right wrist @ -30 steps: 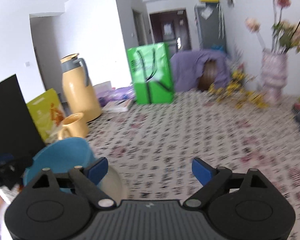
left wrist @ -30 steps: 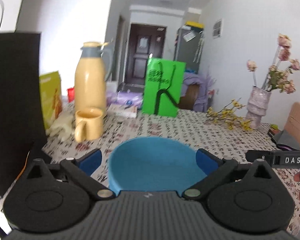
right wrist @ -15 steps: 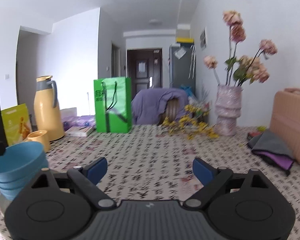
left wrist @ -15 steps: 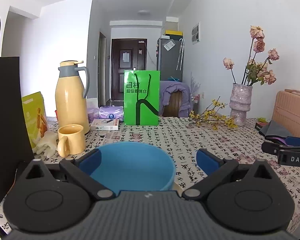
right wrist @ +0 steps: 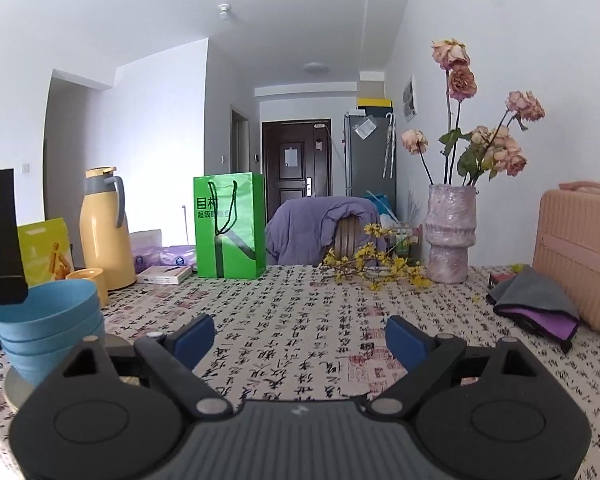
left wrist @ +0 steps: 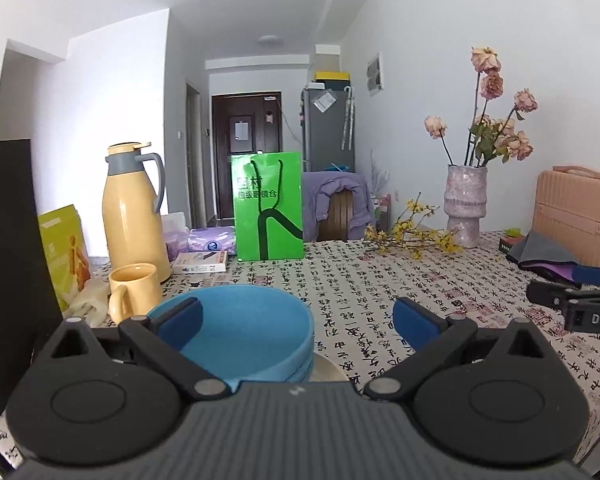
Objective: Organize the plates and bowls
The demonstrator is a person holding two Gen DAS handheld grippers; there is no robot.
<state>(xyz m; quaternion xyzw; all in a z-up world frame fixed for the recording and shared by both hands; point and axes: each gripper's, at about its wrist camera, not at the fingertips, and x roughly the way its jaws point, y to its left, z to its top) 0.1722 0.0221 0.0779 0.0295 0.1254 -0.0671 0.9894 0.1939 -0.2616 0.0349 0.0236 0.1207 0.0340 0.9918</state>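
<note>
A stack of blue bowls [left wrist: 244, 328] sits on a grey plate [left wrist: 328, 368] on the patterned tablecloth. My left gripper [left wrist: 296, 316] stands open just behind the stack. Its left finger overlaps the top bowl's near rim and its right finger is well clear to the right. In the right wrist view the same bowls [right wrist: 48, 320] and plate [right wrist: 16, 388] lie at the far left. My right gripper [right wrist: 300, 338] is open over bare tablecloth with nothing between its fingers. It also shows at the right edge of the left wrist view, as the right gripper [left wrist: 572, 304].
A yellow mug [left wrist: 134, 292] and yellow thermos [left wrist: 134, 212] stand left of the bowls, beside a black bag [left wrist: 8, 260]. A green bag [left wrist: 268, 204] stands further back. A vase [right wrist: 450, 232], yellow sprigs [right wrist: 372, 268], a folded cloth [right wrist: 536, 304] and a pink case [right wrist: 580, 252] fill the right side.
The bowls have slid from the middle of the left gripper's jaws to their left side. The right gripper has swung to the right, so the bowls now sit at the left edge of its view.
</note>
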